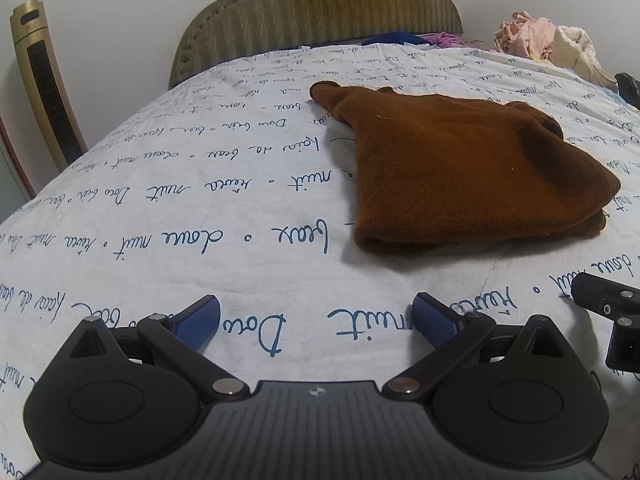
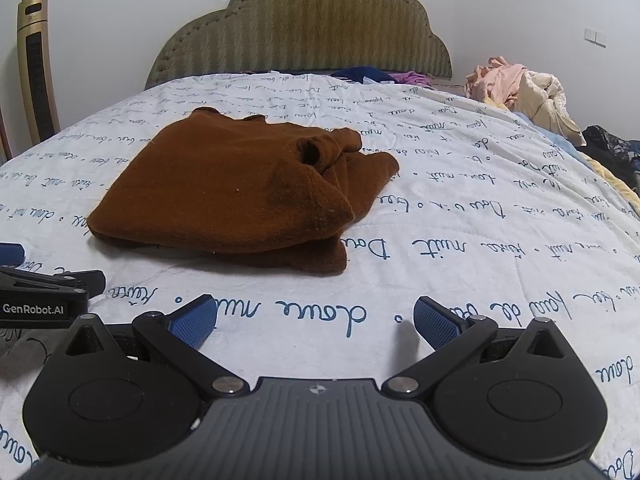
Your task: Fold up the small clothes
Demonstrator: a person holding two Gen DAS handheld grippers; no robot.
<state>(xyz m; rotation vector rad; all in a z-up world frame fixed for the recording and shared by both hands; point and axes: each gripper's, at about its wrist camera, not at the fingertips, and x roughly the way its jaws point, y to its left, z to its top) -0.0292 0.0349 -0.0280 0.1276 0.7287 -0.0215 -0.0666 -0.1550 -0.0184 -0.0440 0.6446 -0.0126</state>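
**Folded brown garment on the bed, both tools empty**

From the left wrist view, the left hand-held gripper [image 1: 316,322] sits low over the bed [image 1: 160,208] with its blue-padded fingers [image 1: 198,322] spread wide and nothing between them. The brown garment [image 1: 460,168] lies folded on the quilt ahead of it and off to the right, well clear of the pads, one sleeve end poking out toward the headboard [image 1: 320,12]. The quilt is white with blue handwriting printed in rows; seen upside down from here, words such as "nuit" and "beaux" can be picked out. A corner of the right hand-held gripper [image 1: 608,312] shows just beside, at the right edge. A gold tower fan [image 1: 44,80] stands far to the left against the wall, and a heap of pale clothes [image 1: 548,44] sits far ahead on the right.

From the right wrist view, the right hand-held gripper [image 2: 316,322] is likewise spread apart and holds nothing. The brown garment [image 2: 240,192] lies ahead and slightly left, apart from the fingertips, resting flat in layers on the bed [image 2: 480,240]. To the left, close by, the body of the left hand-held gripper [image 2: 40,300] carries white lettering that reads "GenRobot.AI". The clothes heap [image 2: 520,88] is far ahead to the right.
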